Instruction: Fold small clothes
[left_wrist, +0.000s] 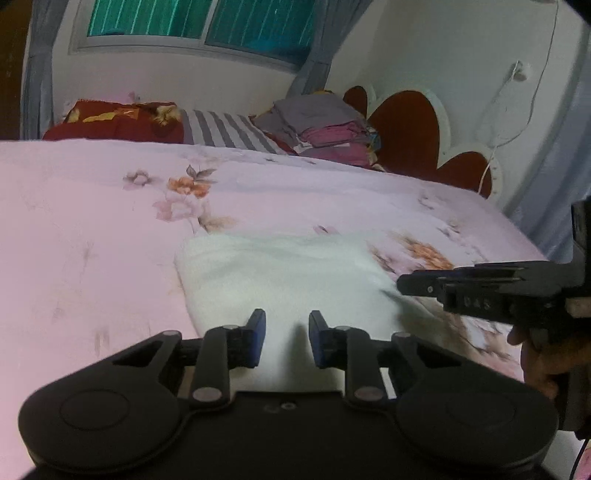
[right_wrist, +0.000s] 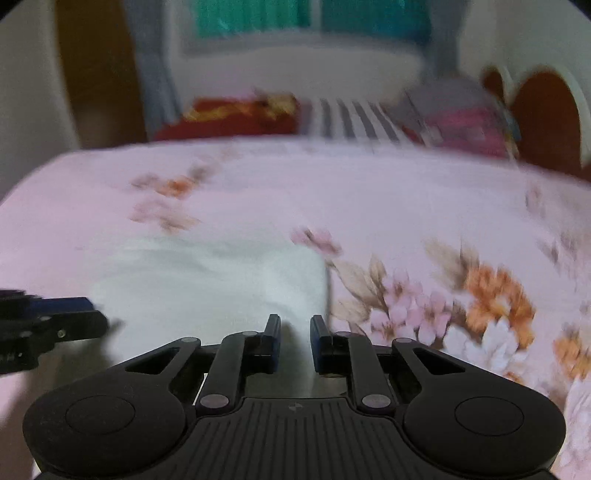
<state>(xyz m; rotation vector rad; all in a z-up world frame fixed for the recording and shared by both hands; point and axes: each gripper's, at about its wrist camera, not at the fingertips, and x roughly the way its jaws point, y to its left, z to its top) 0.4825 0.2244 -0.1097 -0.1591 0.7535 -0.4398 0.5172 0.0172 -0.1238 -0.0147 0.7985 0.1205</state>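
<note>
A white folded cloth (left_wrist: 277, 273) lies flat on the pink flowered bedsheet (left_wrist: 92, 221). My left gripper (left_wrist: 284, 317) sits low over the cloth's near edge. Its blue pads stand a narrow gap apart, and white cloth shows in that gap. My right gripper (right_wrist: 294, 321) is at the near right corner of the same cloth (right_wrist: 207, 280), its jaws likewise narrowly apart with white fabric between them. From the left wrist view the right gripper (left_wrist: 400, 284) comes in side-on from the right, held by a hand (left_wrist: 543, 365). The left gripper (right_wrist: 96, 314) shows at the left edge of the blurred right wrist view.
At the bed's far end lie a red patterned pillow (left_wrist: 118, 122), a grey-striped pillow (left_wrist: 225, 129) and a stack of folded grey and pink clothes (left_wrist: 325, 125). A red and white headboard (left_wrist: 406, 129) stands at the right. Window and curtains are behind.
</note>
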